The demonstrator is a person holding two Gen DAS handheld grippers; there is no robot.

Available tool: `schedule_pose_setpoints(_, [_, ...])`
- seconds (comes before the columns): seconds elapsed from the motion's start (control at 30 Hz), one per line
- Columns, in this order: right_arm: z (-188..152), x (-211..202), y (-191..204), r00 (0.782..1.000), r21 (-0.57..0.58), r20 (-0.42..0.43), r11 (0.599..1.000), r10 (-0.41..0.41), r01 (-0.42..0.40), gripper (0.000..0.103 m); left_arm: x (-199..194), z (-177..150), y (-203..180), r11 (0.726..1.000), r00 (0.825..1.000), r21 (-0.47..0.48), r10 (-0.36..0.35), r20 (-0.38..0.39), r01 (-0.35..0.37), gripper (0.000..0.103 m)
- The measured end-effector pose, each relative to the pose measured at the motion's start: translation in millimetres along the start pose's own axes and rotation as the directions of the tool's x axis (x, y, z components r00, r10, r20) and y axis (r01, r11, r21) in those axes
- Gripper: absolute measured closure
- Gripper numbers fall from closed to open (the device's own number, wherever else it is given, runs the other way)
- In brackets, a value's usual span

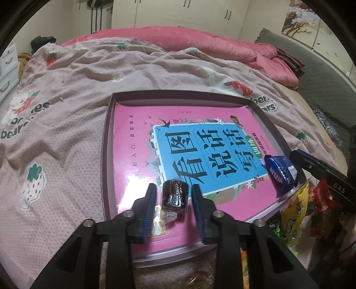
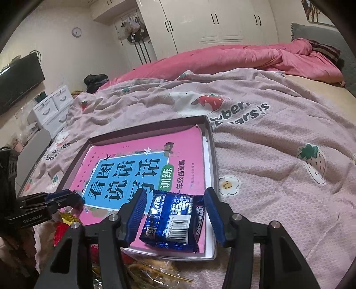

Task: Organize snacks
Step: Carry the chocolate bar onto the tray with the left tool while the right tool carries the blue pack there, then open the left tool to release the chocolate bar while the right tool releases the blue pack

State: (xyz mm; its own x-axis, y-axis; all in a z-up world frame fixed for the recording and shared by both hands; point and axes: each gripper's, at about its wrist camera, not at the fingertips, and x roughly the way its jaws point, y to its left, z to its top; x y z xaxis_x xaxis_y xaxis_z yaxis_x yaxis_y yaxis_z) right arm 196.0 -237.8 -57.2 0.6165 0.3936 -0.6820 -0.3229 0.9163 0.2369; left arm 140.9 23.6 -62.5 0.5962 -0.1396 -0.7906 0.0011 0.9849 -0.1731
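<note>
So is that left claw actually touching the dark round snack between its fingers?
Apart. In the left wrist view the left gripper straddles the dark round snack, with pink book cover visible on both sides between it and the blue fingers.

A bed [image 2: 267,137] fills the middle, under a pale pink blanket [image 1: 77,93] printed with strawberries. A bright pink quilt [image 2: 222,57] lies bunched at 12 o'clock. Behind it stand white wardrobes [image 2: 211,24] with dark handles. At 9 o'clock, white drawers [image 2: 52,106] sit below a dark TV [image 2: 20,82]; a round clock [image 2: 76,32] hangs on the cream wall at 11. A grey headboard [image 1: 322,73] runs along 2 o'clock, under a tree picture [image 1: 300,20].
</note>
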Motion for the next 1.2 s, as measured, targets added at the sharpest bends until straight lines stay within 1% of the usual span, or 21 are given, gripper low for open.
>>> schedule_pose_setpoints(0.23, [1.3, -4.2, -0.8, 1.0, 0.004, 0.011, 1.0, 0.009, -0.009, 0.049, -9.0, 2.3, -0.3, 1.0, 1.0, -0.007, -0.015, 0.023, 0.015, 0.059])
schedule_pose_setpoints(0.3, [1.9, -6.5, -0.9, 1.0, 0.006, 0.019, 1.0, 0.013, -0.013, 0.048, -12.3, 3.0, -0.7, 1.0, 0.999, -0.009, -0.02, 0.031, 0.02, 0.055])
schedule_pose_setpoints(0.6, [4.7, -15.0, -1.6, 0.998, 0.017, 0.047, 0.999, 0.029, -0.03, 0.046, -29.0, 6.2, -3.6, 0.999, 0.996, -0.015, -0.051, 0.068, 0.052, 0.048])
schedule_pose_setpoints(1.0, [4.2, -43.4, 4.3, 0.992, -0.001, 0.108, 0.998, 0.058, -0.058, 0.046, -48.3, 1.9, -18.6, 0.993, 0.989, 0.009, -0.118, 0.086, 0.118, 0.047])
schedule_pose_setpoints(1.2, [-2.2, -60.6, 9.3, 0.99, -0.005, 0.121, 0.997, 0.073, -0.073, 0.046, -53.8, -1.6, -28.1, 0.988, 0.985, 0.028, -0.153, 0.082, 0.151, 0.047])
